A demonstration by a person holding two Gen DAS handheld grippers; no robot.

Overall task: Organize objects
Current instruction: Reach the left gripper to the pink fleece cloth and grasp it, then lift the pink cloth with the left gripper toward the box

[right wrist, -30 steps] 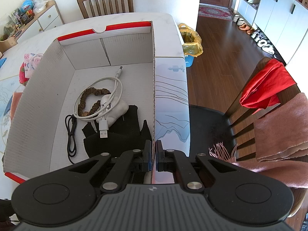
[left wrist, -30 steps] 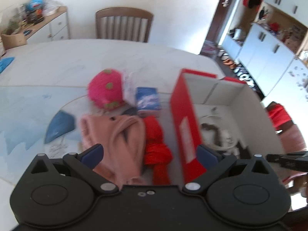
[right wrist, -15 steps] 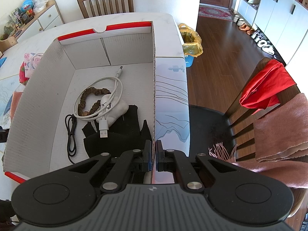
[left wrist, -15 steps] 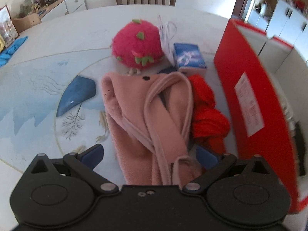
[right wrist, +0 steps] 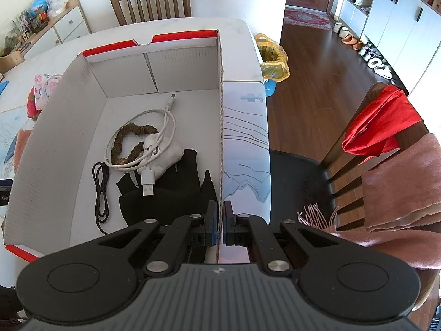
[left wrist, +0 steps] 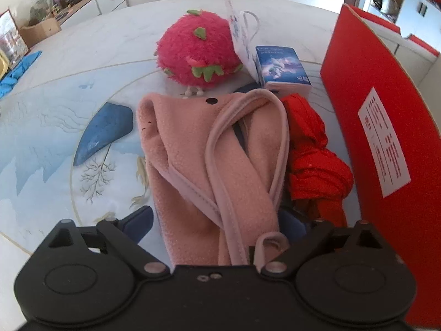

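Left gripper (left wrist: 217,222): jaws stand wide and have just been closing slightly; the near end of the pink fleece garment (left wrist: 209,160) lies between them, with no pad seen pressing on it. The garment is soft, pale pink, nubbly in texture, with lighter piped edging running in long loops and one small dark button near its far edge. It lies crumpled on the tabletop (left wrist: 82,63), stretching straight ahead of the jaws.

Just right of the garment, touching it, sits a bunched red cloth (left wrist: 314,160). Beyond the garment's far end stands a round pink plush strawberry (left wrist: 195,52) with green leaf patches, and right of that a small blue tissue pack (left wrist: 281,64). A white printed pouch (left wrist: 241,41) leans between the two. The red outer wall of the box (left wrist: 366,127), bearing a white label, rises at the right of the jaws.

Right gripper (right wrist: 220,222): jaws are closed on the box's thin right-hand wall (right wrist: 221,127), one pad on each face. Inside the box, left of the jaws, lie a black glove (right wrist: 165,195), a white cable (right wrist: 148,149), a black cable (right wrist: 100,190) and a brown scrunchie (right wrist: 129,143). To the right stands a chair (right wrist: 344,165).
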